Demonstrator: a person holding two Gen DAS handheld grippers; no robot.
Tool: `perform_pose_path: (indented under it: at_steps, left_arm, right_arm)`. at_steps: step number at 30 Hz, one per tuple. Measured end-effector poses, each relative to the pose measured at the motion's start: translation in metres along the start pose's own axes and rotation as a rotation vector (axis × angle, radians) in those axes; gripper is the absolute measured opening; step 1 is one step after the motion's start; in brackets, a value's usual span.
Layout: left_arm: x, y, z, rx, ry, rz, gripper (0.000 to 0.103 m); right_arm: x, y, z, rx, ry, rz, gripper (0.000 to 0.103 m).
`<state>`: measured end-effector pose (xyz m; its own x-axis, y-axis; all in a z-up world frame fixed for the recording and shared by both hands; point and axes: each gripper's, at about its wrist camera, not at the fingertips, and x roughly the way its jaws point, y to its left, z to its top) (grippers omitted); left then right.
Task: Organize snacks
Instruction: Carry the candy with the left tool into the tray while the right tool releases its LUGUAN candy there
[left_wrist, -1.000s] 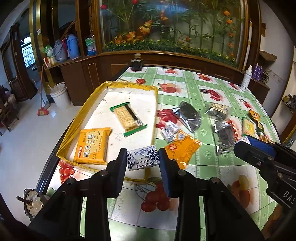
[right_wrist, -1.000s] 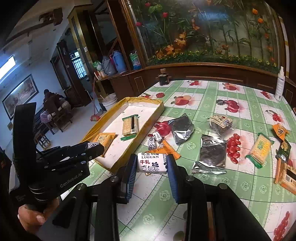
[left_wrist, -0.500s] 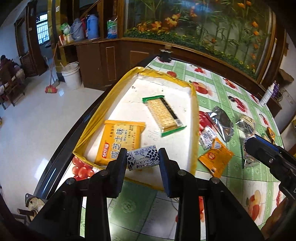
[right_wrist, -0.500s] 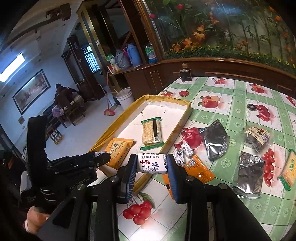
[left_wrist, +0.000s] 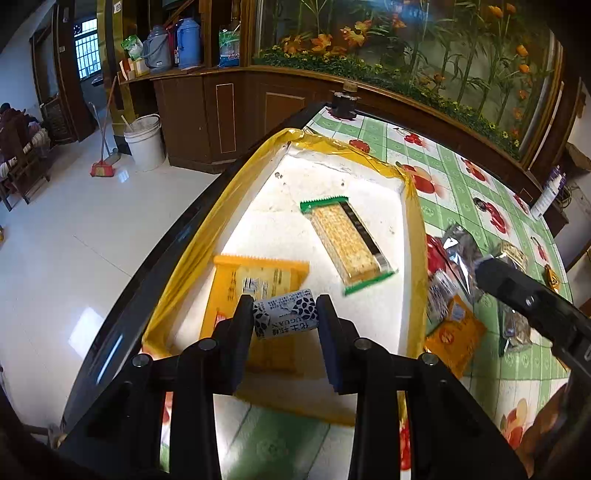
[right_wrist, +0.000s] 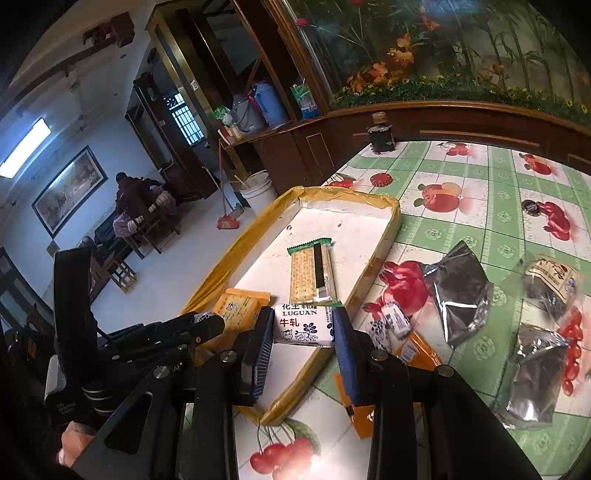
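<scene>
My left gripper (left_wrist: 285, 318) is shut on a small white-and-blue candy packet (left_wrist: 286, 317) and hangs over the near end of the yellow-rimmed white tray (left_wrist: 243, 177). Under it lies an orange biscuit pack (left_wrist: 255, 280); further in lies a green-edged cracker pack (left_wrist: 345, 242). My right gripper (right_wrist: 301, 326) is shut on a second white candy packet (right_wrist: 303, 325) printed LUGUAN, above the tray's (right_wrist: 384, 240) near right rim. The left gripper (right_wrist: 207, 325) shows at the left of the right wrist view, beside the orange pack (right_wrist: 240, 308).
Loose snacks lie on the green fruit-print tablecloth (right_wrist: 480, 177) right of the tray: silver foil bags (right_wrist: 461, 291), small candies (right_wrist: 395, 321), an orange packet (left_wrist: 452, 332). A dark jar (right_wrist: 380, 134) stands at the far table edge. A person (right_wrist: 129, 195) sits by the far wall.
Both grippers have moved left across the table with their candy packets, from over the tablecloth to over the tray's near end. Neither grip has changed.
</scene>
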<state>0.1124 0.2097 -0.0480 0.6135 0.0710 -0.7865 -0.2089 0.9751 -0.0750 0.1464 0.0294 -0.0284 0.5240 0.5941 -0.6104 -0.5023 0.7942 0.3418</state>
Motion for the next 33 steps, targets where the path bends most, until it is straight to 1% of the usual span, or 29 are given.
perform_pose_path:
  at_steps: [2, 4, 8, 11, 13, 15, 16, 17, 18, 19, 20, 21, 22, 24, 27, 29, 33]
  left_arm:
    - [0.011, 0.003, 0.017, -0.016, 0.007, -0.008, 0.032]
    - [0.028, 0.001, 0.034, -0.013, 0.040, -0.028, 0.032]
    - [0.059, -0.001, 0.051, -0.014, 0.110, -0.036, 0.032]
    - [0.074, 0.000, 0.055, -0.017, 0.149, -0.012, 0.032]
    - [0.077, 0.001, 0.055, -0.013, 0.158, -0.010, 0.032]
    - [0.079, 0.000, 0.054, 0.006, 0.162, 0.014, 0.033]
    - [0.080, 0.000, 0.052, 0.008, 0.165, 0.023, 0.034]
    - [0.082, 0.001, 0.052, 0.004, 0.173, 0.021, 0.039]
    - [0.082, 0.003, 0.052, -0.006, 0.179, 0.014, 0.043]
    - [0.080, 0.007, 0.052, -0.023, 0.174, 0.008, 0.053]
    - [0.078, 0.009, 0.053, -0.035, 0.168, 0.011, 0.067]
    - [0.075, 0.012, 0.054, -0.044, 0.159, 0.017, 0.072]
    - [0.071, 0.014, 0.054, -0.051, 0.147, 0.019, 0.072]
    - [0.066, 0.016, 0.054, -0.063, 0.143, 0.016, 0.072]
    - [0.059, 0.017, 0.049, -0.079, 0.154, -0.024, 0.072]
    - [0.053, 0.012, 0.044, -0.075, 0.158, -0.032, 0.072]
    - [0.032, -0.001, 0.032, -0.062, 0.137, -0.069, 0.072]
  right_arm:
    - [0.018, -0.004, 0.016, 0.021, 0.003, 0.014, 0.033]
    - [0.038, -0.006, 0.035, 0.030, 0.008, 0.019, 0.033]
    - [0.093, -0.004, 0.068, 0.007, 0.056, -0.029, 0.033]
    - [0.125, -0.006, 0.077, -0.008, 0.092, -0.074, 0.033]
    - [0.139, -0.010, 0.077, -0.008, 0.116, -0.084, 0.033]
    - [0.148, -0.013, 0.075, -0.017, 0.128, -0.100, 0.033]
    - [0.151, -0.014, 0.074, -0.017, 0.131, -0.105, 0.036]
    - [0.151, -0.015, 0.074, -0.018, 0.130, -0.110, 0.036]
    - [0.150, -0.015, 0.074, -0.020, 0.124, -0.118, 0.039]
    - [0.148, -0.016, 0.074, -0.017, 0.117, -0.128, 0.050]
    - [0.146, -0.018, 0.076, -0.012, 0.109, -0.125, 0.057]
    - [0.141, -0.018, 0.076, -0.009, 0.096, -0.122, 0.060]
    - [0.132, -0.019, 0.077, -0.002, 0.074, -0.116, 0.064]
    - [0.116, -0.022, 0.079, 0.021, 0.036, -0.093, 0.065]
    - [0.084, -0.025, 0.079, 0.045, -0.024, -0.064, 0.069]
    - [0.063, -0.028, 0.076, 0.055, -0.053, -0.053, 0.077]
    - [0.024, -0.036, 0.061, 0.067, -0.085, -0.056, 0.077]
